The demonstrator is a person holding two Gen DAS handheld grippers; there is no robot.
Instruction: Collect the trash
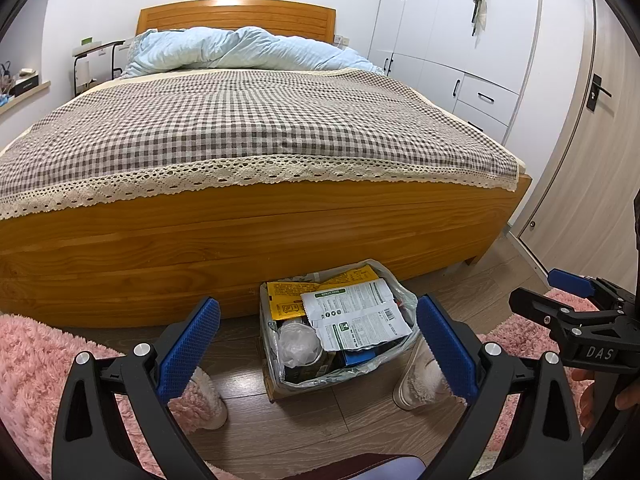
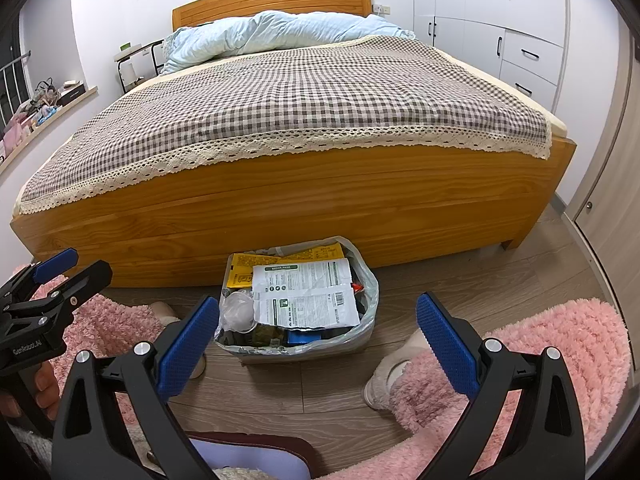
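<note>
Both the left gripper (image 1: 318, 344) and the right gripper (image 2: 318, 340) hover with jaws spread wide and empty above the wood floor (image 2: 460, 288). Between their blue pads sits a lined trash bin (image 2: 362, 322), full of wrappers, topped by a white printed packet (image 2: 306, 294). The bin stands against the wooden bed's footboard (image 2: 280, 200), with pink fluffy slippers (image 2: 416, 380) to either side.

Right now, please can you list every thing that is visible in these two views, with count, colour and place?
trash bin: 1, clear liner, full, floor at foot of bed
white printed wrapper: 1, on top of the trash
yellow packet: 1, under the white wrapper
bed: 1, orange wood, checked brown cover
duvet: 1, pale blue, bunched by the headboard
wardrobe: 1, white, right of bed
rugs: pink, fluffy, floor both sides of bin
slippers: 2, fluffy, beside the bin
left gripper: black, blue pads, open, empty
right gripper: same, open, empty
</note>
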